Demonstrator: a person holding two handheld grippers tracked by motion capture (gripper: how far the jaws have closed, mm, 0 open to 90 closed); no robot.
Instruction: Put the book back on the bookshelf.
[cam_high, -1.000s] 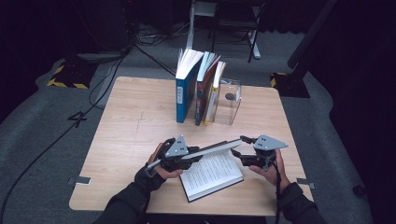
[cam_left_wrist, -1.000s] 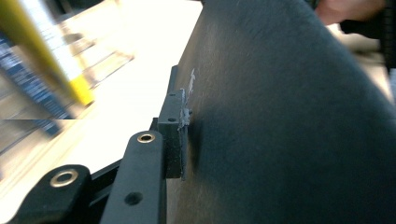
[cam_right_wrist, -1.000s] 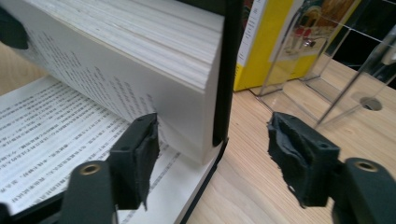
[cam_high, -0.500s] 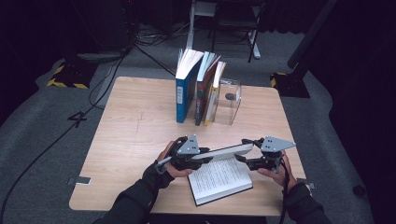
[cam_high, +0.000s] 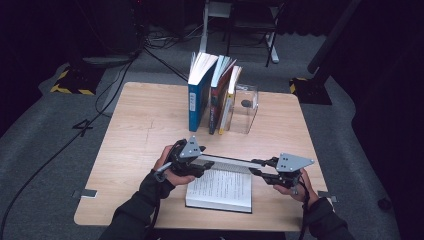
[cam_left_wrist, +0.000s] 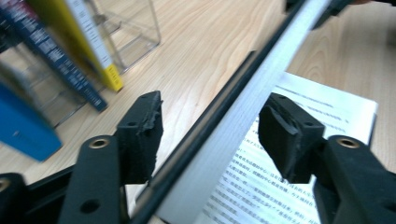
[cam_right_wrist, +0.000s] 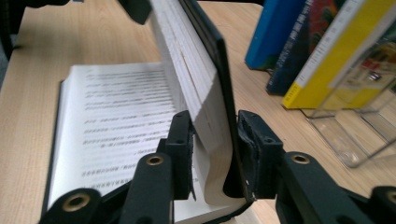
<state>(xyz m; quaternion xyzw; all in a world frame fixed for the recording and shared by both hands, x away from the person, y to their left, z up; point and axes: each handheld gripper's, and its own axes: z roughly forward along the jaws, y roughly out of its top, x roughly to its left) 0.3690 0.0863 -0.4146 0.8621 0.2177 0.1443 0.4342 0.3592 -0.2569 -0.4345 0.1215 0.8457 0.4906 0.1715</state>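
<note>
Near the surface's front edge, the right gripper (cam_right_wrist: 212, 140) clamps the book's (cam_high: 218, 189) raised half while the left gripper (cam_left_wrist: 210, 126) stands wide around it. Closing the book looks next.

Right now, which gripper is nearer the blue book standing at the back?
Left. The left gripper sits almost straight in front of the blue book, at the open book's left end. The right gripper is farther, off toward the table's right side.

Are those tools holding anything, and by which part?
The right tool pinches the open book's raised half near its edge; the left tool straddles it, open.
</note>
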